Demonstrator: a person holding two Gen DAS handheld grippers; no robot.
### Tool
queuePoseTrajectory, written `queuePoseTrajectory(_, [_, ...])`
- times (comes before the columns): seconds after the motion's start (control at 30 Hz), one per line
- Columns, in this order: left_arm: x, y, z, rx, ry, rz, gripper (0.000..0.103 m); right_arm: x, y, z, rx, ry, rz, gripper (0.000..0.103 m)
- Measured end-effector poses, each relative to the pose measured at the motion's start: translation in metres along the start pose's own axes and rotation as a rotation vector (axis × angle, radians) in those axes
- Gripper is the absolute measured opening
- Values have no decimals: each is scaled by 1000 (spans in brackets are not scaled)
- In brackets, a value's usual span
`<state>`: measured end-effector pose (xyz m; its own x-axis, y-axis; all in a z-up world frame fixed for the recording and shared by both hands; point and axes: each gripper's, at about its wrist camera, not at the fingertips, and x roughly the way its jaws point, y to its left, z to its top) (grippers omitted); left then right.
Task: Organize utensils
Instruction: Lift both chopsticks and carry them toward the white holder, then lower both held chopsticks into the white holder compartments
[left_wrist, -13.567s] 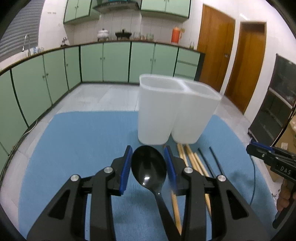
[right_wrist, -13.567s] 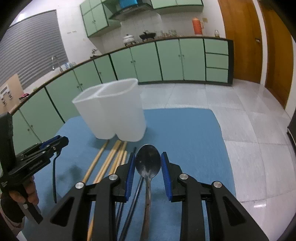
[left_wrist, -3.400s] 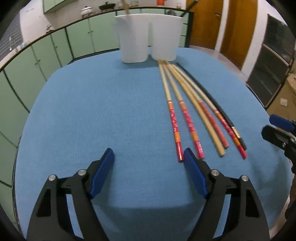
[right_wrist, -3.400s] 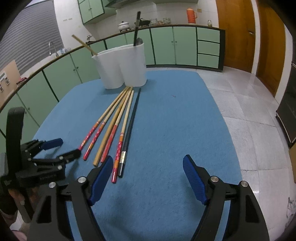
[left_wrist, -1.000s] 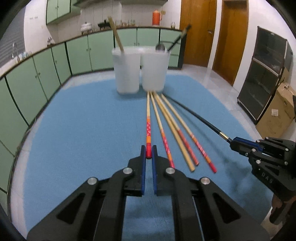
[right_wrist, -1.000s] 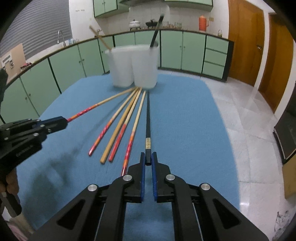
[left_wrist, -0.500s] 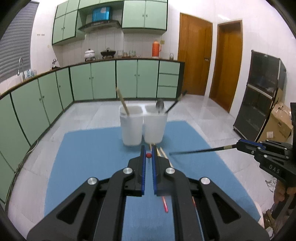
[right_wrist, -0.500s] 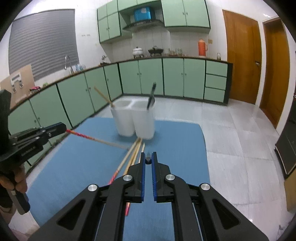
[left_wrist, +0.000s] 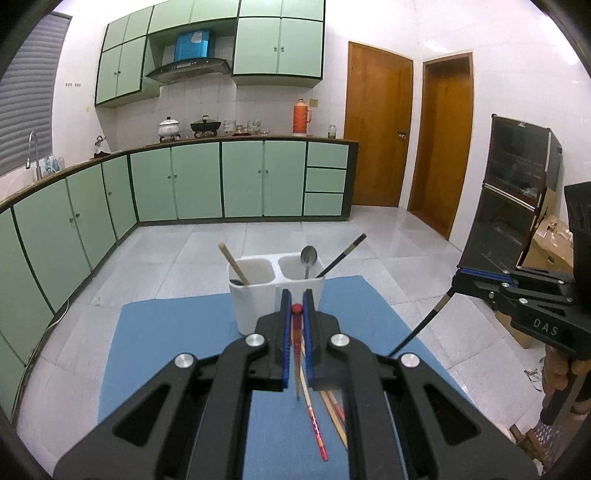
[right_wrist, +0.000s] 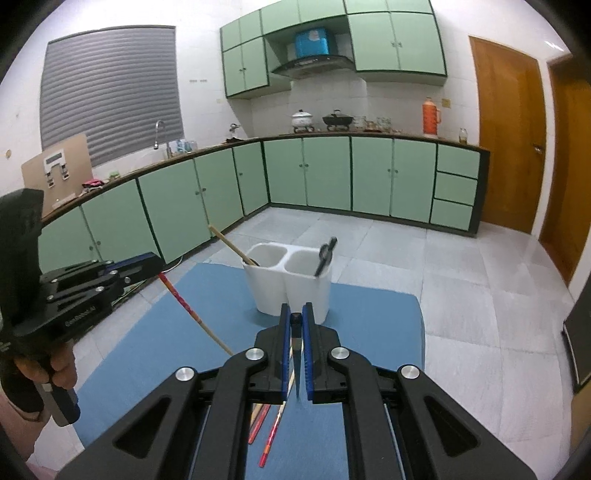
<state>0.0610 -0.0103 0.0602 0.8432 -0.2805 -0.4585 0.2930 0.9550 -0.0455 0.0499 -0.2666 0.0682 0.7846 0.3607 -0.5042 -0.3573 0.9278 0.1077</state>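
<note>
- The left claw (left_wrist: 296, 314) is seen clamped on the red end of a red-patterned wooden chopstick (right_wrist: 192, 312), which is held by that end alone and slopes down over the blue-covered bench (left_wrist: 166, 332).
- The white two-compartment plastic holder (left_wrist: 275, 288) stands at the far end of the bench; one wooden chopstick (left_wrist: 233, 263) is held in its left compartment, a metal spoon (left_wrist: 308, 258) and a black chopstick (left_wrist: 341, 254) in its right.
- The right claw (right_wrist: 296, 325) is seen pinched on a thin black chopstick (left_wrist: 421, 328), likewise gripped by one end.
- A pivot or slip in either claw is judged possible, since each long stick is gripped only at its tip.
- The light holder could be tipped if a stick tip is caught on its rim.
- The loose chopsticks (left_wrist: 325, 417) left on the near bench could be knocked.
</note>
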Motion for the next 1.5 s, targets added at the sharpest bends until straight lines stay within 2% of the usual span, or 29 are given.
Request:
queuePoseTrajectory(0.33, [-6,9,20,1,-51,-3,5,-5,1,27,-18,-44,52,6])
queuePoseTrajectory(0.47, [-10,12,36,2,-92,-3,5,-9,3,49,-37,-85,69,6])
queuePoseTrajectory(0.77, [-8,11,90,19,-221,16,5,-6,2,114,-68,-187,81,6])
queuePoseTrajectory(1.03, [19,15,133,15,-296,52,5,26,-6,156,-60,-216,67,6])
queuePoseTrajectory(1.23, [63,26,139,-9,-264,68,5,72,-17,167,-49,-185,46,6])
queuePoseTrajectory(1.5, [125,45,110,-38,-132,64,6,136,-29,141,-2,-82,59,6])
